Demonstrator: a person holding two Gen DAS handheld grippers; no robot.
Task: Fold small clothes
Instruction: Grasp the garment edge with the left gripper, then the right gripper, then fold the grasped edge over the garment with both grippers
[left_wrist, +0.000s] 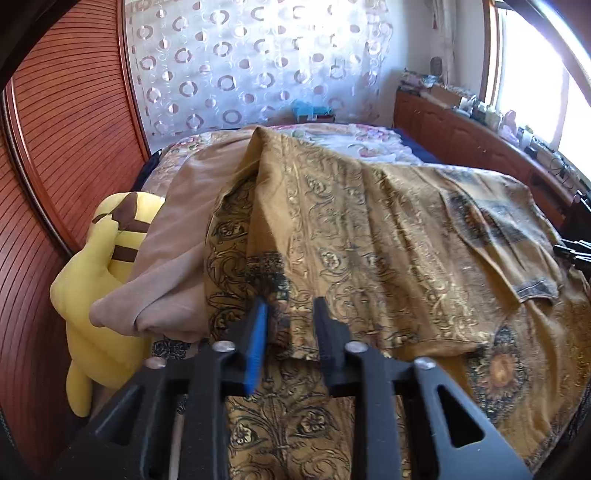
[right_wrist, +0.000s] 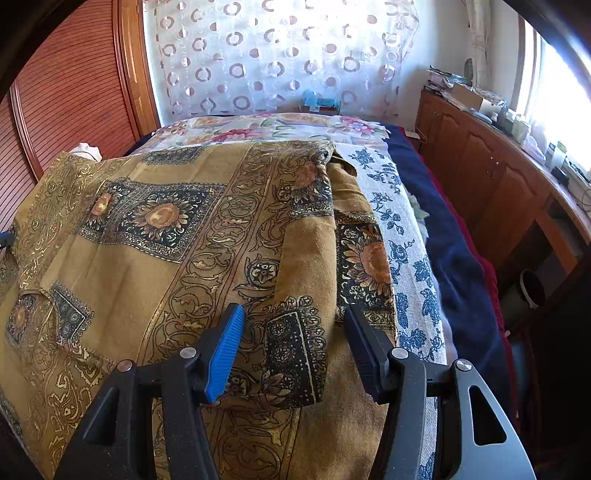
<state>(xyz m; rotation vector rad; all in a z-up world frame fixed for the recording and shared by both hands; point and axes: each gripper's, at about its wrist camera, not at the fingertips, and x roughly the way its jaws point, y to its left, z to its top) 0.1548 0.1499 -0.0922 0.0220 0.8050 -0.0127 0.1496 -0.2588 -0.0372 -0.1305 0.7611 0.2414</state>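
A mustard garment (left_wrist: 369, 229) printed with dark scrolls and sunflower squares is spread over the bed. My left gripper (left_wrist: 290, 302) is shut on a bunched edge of it, and a ridge of cloth rises from the jaws toward the far side. In the right wrist view the same garment (right_wrist: 166, 258) lies mostly flat, with a folded flap (right_wrist: 295, 354) pointing at me. My right gripper (right_wrist: 293, 312) stands open, its fingers on either side of that flap. The blue pad (right_wrist: 225, 354) rests against the flap's left edge; the black finger (right_wrist: 364, 347) is apart from it.
A beige cloth (left_wrist: 177, 240) lies heaped left of the garment, beside a yellow plush toy (left_wrist: 92, 295). A white sheet with blue flowers (right_wrist: 402, 229) and a navy blanket (right_wrist: 454, 258) cover the bed's right side. A wooden cabinet (right_wrist: 480, 177) runs along the right, a slatted wardrobe door (left_wrist: 55, 147) along the left.
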